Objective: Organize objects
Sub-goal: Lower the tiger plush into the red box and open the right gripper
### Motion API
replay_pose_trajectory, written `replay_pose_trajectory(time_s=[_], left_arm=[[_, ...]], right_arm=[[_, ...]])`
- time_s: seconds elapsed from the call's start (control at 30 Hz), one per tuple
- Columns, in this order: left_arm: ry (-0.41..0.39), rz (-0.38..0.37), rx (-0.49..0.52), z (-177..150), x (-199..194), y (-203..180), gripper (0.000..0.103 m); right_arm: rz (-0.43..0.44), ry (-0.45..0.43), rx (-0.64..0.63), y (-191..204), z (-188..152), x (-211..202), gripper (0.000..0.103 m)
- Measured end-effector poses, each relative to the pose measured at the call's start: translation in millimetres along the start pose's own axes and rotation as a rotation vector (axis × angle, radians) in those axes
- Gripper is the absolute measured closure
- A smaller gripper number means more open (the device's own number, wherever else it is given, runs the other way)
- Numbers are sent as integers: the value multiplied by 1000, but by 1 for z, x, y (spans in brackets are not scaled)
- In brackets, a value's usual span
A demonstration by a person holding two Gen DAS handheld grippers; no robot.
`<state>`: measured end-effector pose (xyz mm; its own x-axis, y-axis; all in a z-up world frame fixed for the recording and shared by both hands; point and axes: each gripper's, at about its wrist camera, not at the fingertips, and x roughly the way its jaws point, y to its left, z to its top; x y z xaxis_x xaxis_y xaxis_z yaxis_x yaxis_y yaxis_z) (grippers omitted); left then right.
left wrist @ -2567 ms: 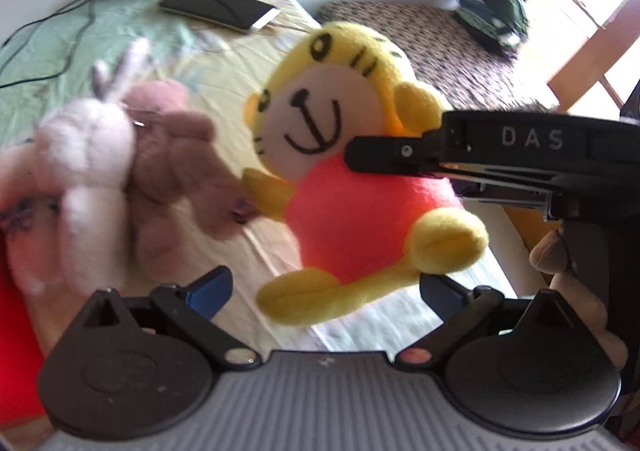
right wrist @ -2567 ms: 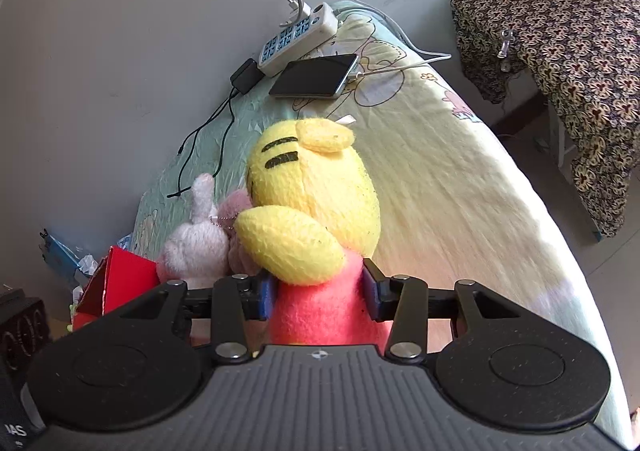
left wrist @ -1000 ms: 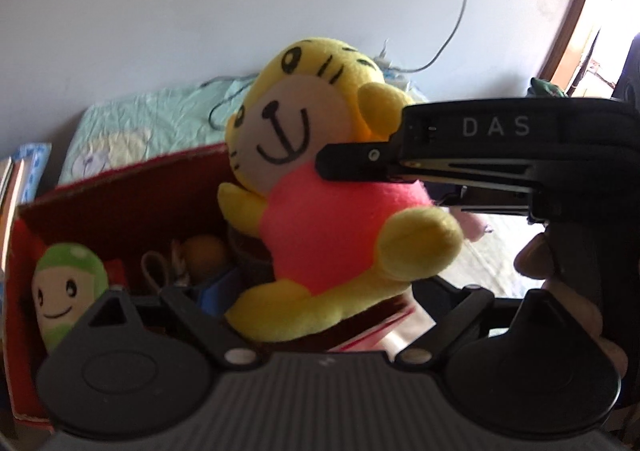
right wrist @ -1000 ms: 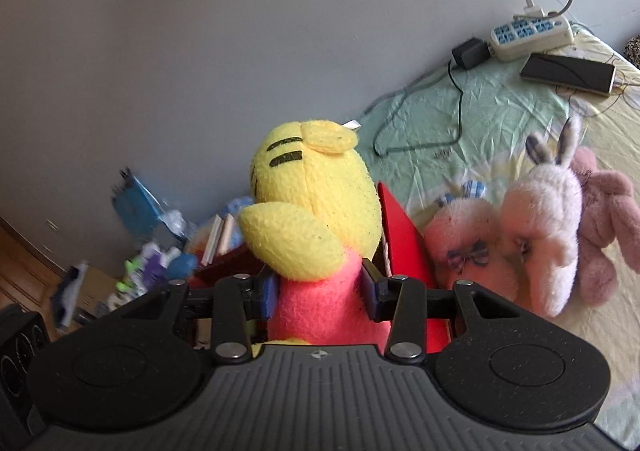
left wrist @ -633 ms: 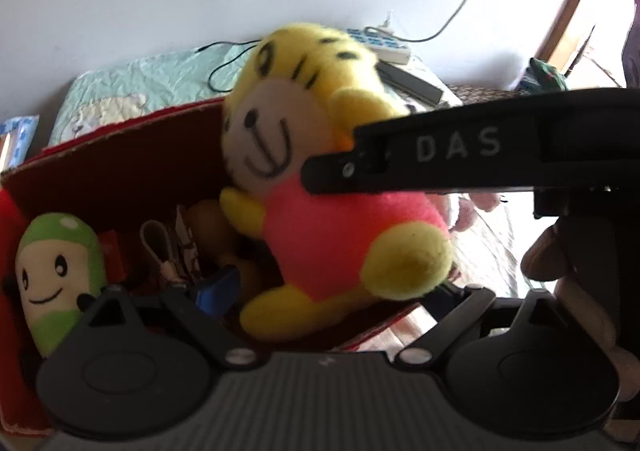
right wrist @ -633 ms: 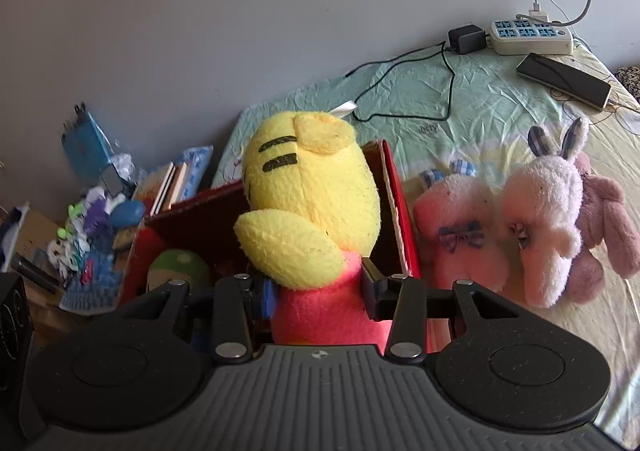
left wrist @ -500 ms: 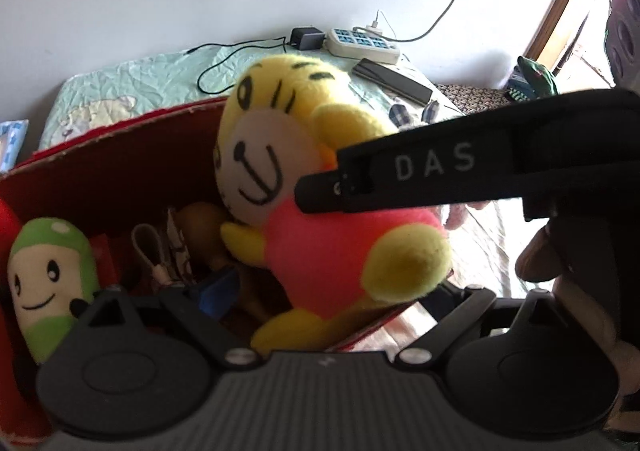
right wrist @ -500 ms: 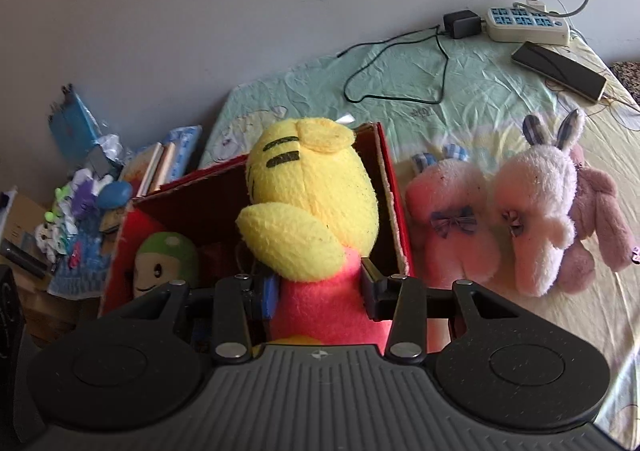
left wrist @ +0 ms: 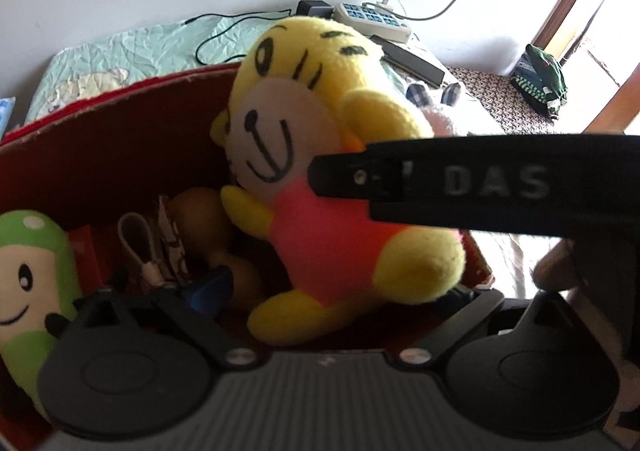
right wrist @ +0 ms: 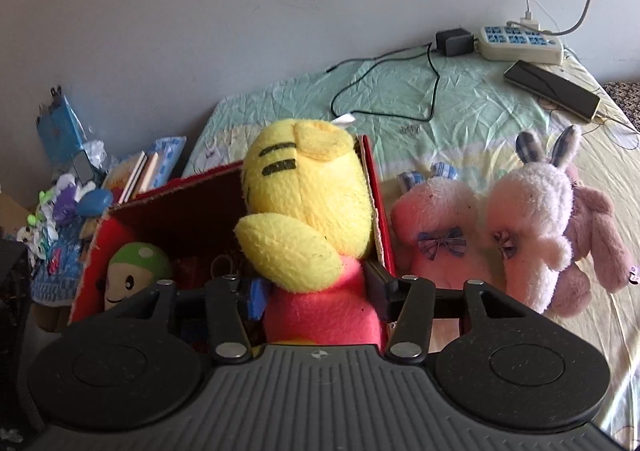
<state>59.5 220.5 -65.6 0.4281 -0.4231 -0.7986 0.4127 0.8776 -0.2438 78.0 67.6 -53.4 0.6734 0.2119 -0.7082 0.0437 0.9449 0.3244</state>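
**Tiger held over the box, three toys left on the bed**

The yellow tiger (right wrist: 308, 211) is pinched at its pink body by the right gripper (right wrist: 316, 291), whose jaws are closed narrowly on the plush. It is held over the right end of the red box (right wrist: 160, 207), its legs already below the rim in the left wrist view; whether it rests on the contents cannot be told. The left gripper (left wrist: 332, 291) hangs over the box with its jaws spread wide and nothing between them.

The task is judged to be under way, not near done. One green toy (right wrist: 132, 275) is already stowed at the left end of the box, along with small items in the middle that are too dark to be named. The tiger is judged to be the second toy going in; its release is not yet made.

On the bed (right wrist: 400, 99), just beside the box, three plush toys are counted: a pink bear (right wrist: 432, 223), a white rabbit (right wrist: 532, 211) and a mauve toy (right wrist: 600, 235) partly hidden behind the rabbit. These are taken to be what is left. One power strip (right wrist: 520, 39), one phone (right wrist: 552, 89) and one charger (right wrist: 454, 41) lie at the far end of the bed.
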Motion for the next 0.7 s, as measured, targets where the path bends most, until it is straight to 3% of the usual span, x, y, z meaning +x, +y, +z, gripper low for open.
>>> replay_pose_trajectory(time_s=[0.2, 0.3, 0.37, 0.47, 0.7], left_arm=[[-9, 4, 8, -2, -12, -3, 3], [-39, 6, 10, -3, -25, -6, 4], [-74, 15, 30, -7, -35, -10, 4], [-105, 48, 66, -10, -41, -15, 4], [-55, 21, 34, -2, -23, -8, 5]], right_arm=[[38, -106, 53, -7, -2, -24, 51], [80, -147, 94, -12, -1, -28, 65], [93, -166, 103, -13, 0, -29, 68], [85, -168, 66, -9, 1, -25, 70], [28, -122, -27, -4, -1, -10, 73]])
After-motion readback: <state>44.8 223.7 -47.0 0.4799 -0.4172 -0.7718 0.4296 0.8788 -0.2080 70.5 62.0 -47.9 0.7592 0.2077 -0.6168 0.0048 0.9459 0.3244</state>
